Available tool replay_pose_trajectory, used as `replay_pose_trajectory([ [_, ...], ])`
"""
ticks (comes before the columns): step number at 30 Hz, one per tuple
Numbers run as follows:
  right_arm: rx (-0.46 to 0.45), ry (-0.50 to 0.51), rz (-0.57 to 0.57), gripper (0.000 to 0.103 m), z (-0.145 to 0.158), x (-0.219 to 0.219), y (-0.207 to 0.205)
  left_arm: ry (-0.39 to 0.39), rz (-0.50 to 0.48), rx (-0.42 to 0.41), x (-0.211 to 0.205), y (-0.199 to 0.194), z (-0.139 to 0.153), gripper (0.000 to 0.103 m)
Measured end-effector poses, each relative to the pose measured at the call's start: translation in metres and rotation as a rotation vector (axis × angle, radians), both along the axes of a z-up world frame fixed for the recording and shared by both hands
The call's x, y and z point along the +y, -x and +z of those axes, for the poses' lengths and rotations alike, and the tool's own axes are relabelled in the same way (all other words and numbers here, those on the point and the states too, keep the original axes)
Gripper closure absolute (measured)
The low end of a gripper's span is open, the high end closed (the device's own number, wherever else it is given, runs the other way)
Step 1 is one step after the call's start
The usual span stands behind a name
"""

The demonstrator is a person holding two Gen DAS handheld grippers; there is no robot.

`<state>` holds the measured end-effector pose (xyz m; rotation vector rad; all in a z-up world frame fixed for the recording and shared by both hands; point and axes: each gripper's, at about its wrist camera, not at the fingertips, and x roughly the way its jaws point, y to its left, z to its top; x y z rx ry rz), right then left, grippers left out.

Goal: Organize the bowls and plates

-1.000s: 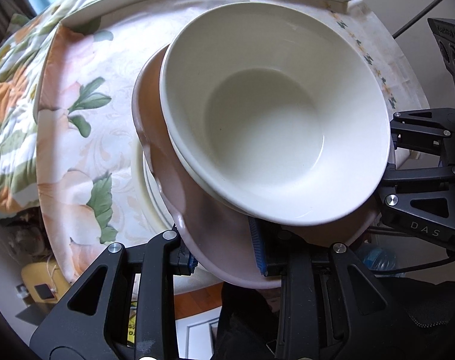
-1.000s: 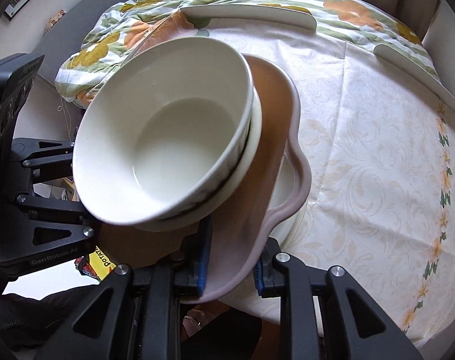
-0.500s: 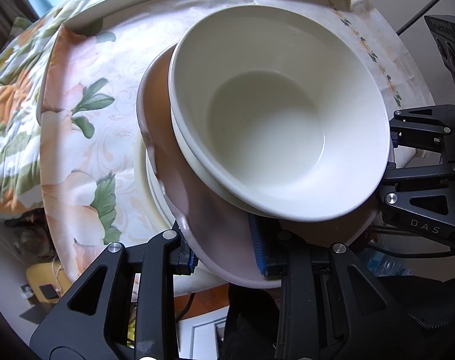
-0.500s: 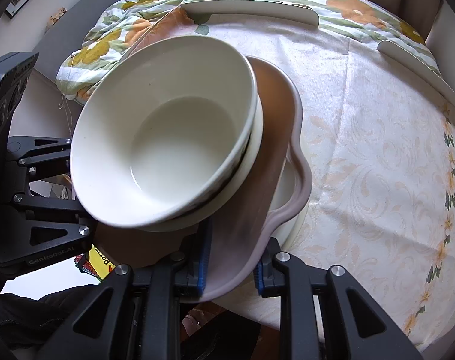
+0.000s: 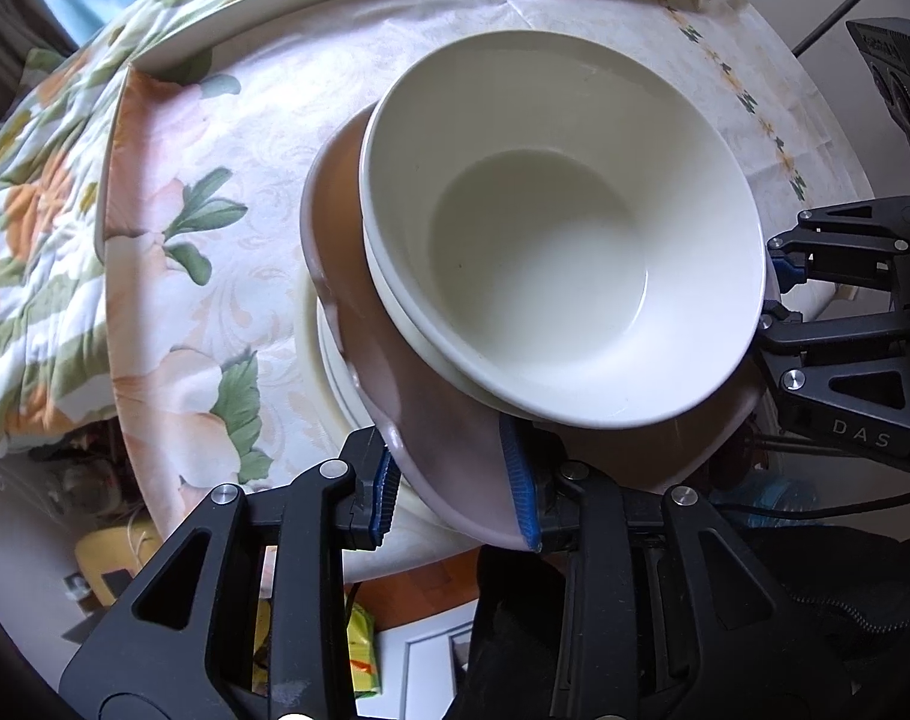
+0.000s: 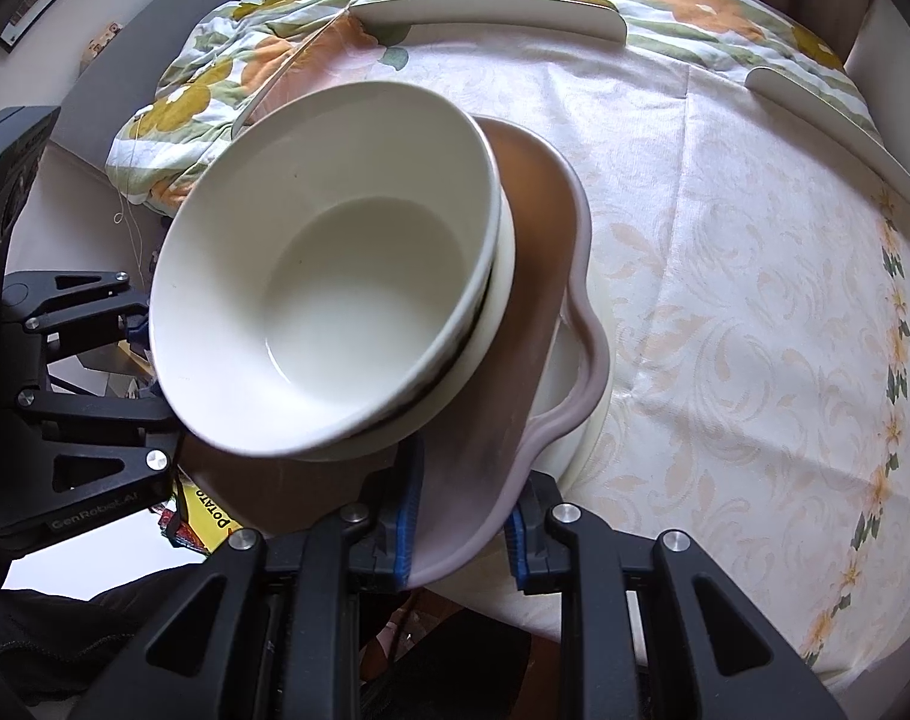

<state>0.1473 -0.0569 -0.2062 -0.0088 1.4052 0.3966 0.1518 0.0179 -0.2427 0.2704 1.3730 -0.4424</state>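
A brown-pink plate with a wavy rim is held tilted above the table by both grippers. My left gripper is shut on its near edge; my right gripper is shut on the opposite edge. A stack of two white bowls rests on the plate. Under the plate, a white plate lies on the table, mostly hidden. Each gripper shows at the side of the other's view.
The round table has a pale floral cloth with a flowered quilt at the far side. White curved rails line the far table edge. A yellow packet lies below the near edge.
The plate with its bowls has shifted slightly toward the table's middle between the earlier frames and now. Both grippers keep their hold.
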Motion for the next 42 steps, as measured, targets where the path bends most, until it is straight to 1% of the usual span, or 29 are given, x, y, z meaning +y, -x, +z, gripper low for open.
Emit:
replay_pose_trajectory([
  [2, 0.005, -0.002, -0.003, 0.081, 0.003, -0.001, 0.000, 0.000, -0.002, 0.006, 0.001, 0.000, 0.002, 0.070],
  [4, 0.014, -0.007, -0.005, 0.081, 0.006, -0.002, 0.000, -0.002, -0.007, 0.010, 0.000, 0.000, 0.004, 0.058],
  [6, 0.015, -0.007, -0.005, 0.080, 0.007, -0.003, 0.001, -0.003, -0.010, -0.004, 0.000, 0.001, 0.008, 0.022],
  [7, 0.014, -0.006, -0.004, 0.075, 0.008, -0.003, 0.001, 0.002, -0.009, -0.017, 0.000, 0.002, 0.011, 0.019],
  [8, 0.011, -0.007, -0.006, 0.070, 0.010, -0.003, 0.001, 0.007, -0.010, -0.019, 0.000, 0.002, 0.012, 0.019],
  [9, 0.010, -0.010, -0.010, 0.059, 0.011, -0.003, 0.001, 0.004, -0.014, -0.015, -0.001, 0.002, 0.013, 0.019],
  [10, 0.009, -0.011, -0.014, 0.056, 0.012, -0.003, 0.002, 0.004, -0.018, -0.016, -0.001, 0.002, 0.013, 0.019],
  [14, 0.008, -0.009, -0.049, 0.056, 0.015, -0.009, 0.004, 0.015, -0.018, 0.001, 0.001, 0.002, 0.013, 0.019],
  [17, -0.006, -0.012, -0.070, 0.056, 0.023, -0.013, 0.009, 0.024, -0.006, 0.003, 0.003, 0.004, 0.017, 0.019],
  [21, -0.045, -0.035, -0.090, 0.056, 0.041, -0.021, 0.021, 0.024, 0.022, -0.032, 0.006, 0.017, 0.034, 0.019],
  [24, -0.094, -0.038, -0.078, 0.056, 0.057, -0.025, 0.036, 0.017, 0.066, -0.073, 0.006, 0.034, 0.049, 0.019],
  [27, -0.155, -0.032, -0.075, 0.056, 0.080, -0.033, 0.058, 0.038, 0.127, -0.126, 0.003, 0.060, 0.074, 0.019],
  [29, -0.208, -0.033, -0.093, 0.056, 0.102, -0.043, 0.076, 0.065, 0.171, -0.186, 0.000, 0.080, 0.098, 0.019],
  [31, -0.269, -0.042, -0.104, 0.056, 0.125, -0.052, 0.093, 0.093, 0.211, -0.259, -0.005, 0.102, 0.123, 0.019],
  [34, -0.380, -0.019, -0.128, 0.056, 0.165, -0.065, 0.119, 0.138, 0.270, -0.377, -0.011, 0.132, 0.161, 0.019],
  [36, -0.445, -0.011, -0.159, 0.056, 0.190, -0.074, 0.135, 0.152, 0.296, -0.456, -0.013, 0.147, 0.186, 0.019],
  [37, -0.478, -0.005, -0.186, 0.052, 0.203, -0.078, 0.145, 0.157, 0.305, -0.510, -0.014, 0.158, 0.201, 0.019],
  [38, -0.505, 0.003, -0.211, 0.047, 0.212, -0.081, 0.153, 0.161, 0.311, -0.557, -0.014, 0.167, 0.214, 0.016],
  [39, -0.541, 0.012, -0.245, 0.028, 0.223, -0.086, 0.163, 0.165, 0.317, -0.604, -0.014, 0.174, 0.228, 0.007],
  [40, -0.570, 0.017, -0.270, 0.008, 0.232, -0.088, 0.170, 0.169, 0.326, -0.650, -0.013, 0.182, 0.239, 0.001],
  [41, -0.598, 0.023, -0.290, 0.004, 0.239, -0.090, 0.175, 0.180, 0.333, -0.695, -0.012, 0.191, 0.250, 0.000],
  [42, -0.627, 0.042, -0.321, 0.001, 0.247, -0.092, 0.183, 0.198, 0.334, -0.729, -0.011, 0.197, 0.259, 0.000],
])
